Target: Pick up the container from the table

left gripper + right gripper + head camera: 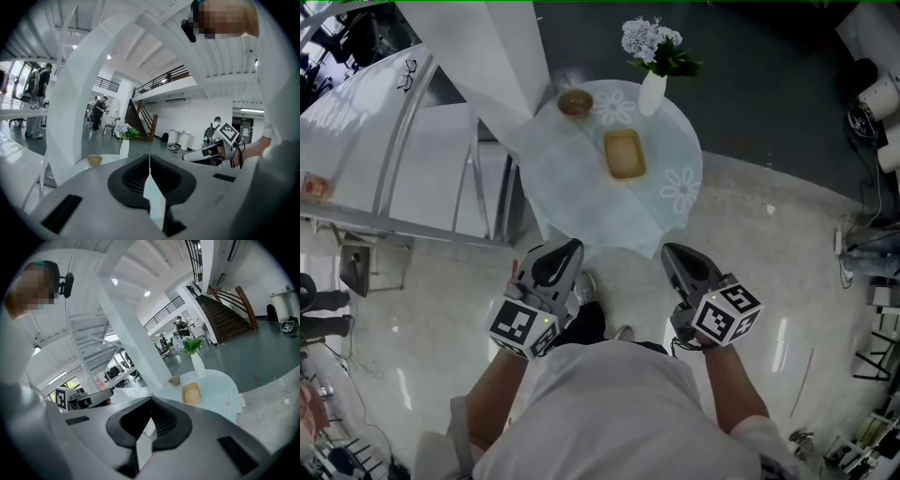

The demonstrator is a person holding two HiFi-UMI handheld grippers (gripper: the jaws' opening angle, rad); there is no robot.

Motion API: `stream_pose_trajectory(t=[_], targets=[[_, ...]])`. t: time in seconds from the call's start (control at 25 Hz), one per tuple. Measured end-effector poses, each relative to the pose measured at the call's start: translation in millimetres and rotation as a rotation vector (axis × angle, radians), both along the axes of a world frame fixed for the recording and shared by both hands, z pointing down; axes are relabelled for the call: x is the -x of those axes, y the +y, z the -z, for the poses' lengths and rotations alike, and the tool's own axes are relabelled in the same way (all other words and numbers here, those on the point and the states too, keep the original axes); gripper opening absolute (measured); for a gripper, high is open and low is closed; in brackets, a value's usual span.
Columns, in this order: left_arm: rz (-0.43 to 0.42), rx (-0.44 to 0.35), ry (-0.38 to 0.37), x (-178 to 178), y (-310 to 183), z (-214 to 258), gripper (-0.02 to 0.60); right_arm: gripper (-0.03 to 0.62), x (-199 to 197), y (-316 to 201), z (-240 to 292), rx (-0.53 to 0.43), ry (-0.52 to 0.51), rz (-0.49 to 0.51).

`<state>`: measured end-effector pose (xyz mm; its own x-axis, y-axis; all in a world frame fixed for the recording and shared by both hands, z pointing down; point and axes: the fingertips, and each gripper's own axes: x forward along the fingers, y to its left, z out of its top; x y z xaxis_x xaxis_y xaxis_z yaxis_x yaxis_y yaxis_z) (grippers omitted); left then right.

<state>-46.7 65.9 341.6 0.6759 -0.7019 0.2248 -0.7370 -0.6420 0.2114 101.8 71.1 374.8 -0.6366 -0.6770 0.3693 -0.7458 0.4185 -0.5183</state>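
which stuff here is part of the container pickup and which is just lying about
Job: tan rectangular container; the table under it; left hand-held gripper and right hand-held gripper, both shut and empty.
Lying about: small round bowl; white vase of flowers.

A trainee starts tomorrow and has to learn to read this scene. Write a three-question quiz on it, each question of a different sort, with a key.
1. True or false: the rectangular container lies on the round table, and neither gripper touches it.
2. What stands at the table's far side along with the small bowl? A. a vase of flowers; B. a kettle; C. a laptop.
3. Fill in: the jaws of the left gripper and the right gripper are both ____.

Key: 1 true; 2 A; 3 shut.
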Motion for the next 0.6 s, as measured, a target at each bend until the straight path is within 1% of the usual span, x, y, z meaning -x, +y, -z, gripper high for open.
stream_pose_trajectory(t=[0.24, 0.6], targets=[[-0.021, -0.007, -0.004, 21.0, -38.2, 1.1, 0.023, 0.02, 19.3, -36.5, 1.4, 0.005, 0.004, -0.023], [-0.009, -0.014, 0.012, 56.5, -89.0, 1.3, 0.023, 0.02, 47.2, -87.9, 7.7, -0.016, 0.024, -0.03]])
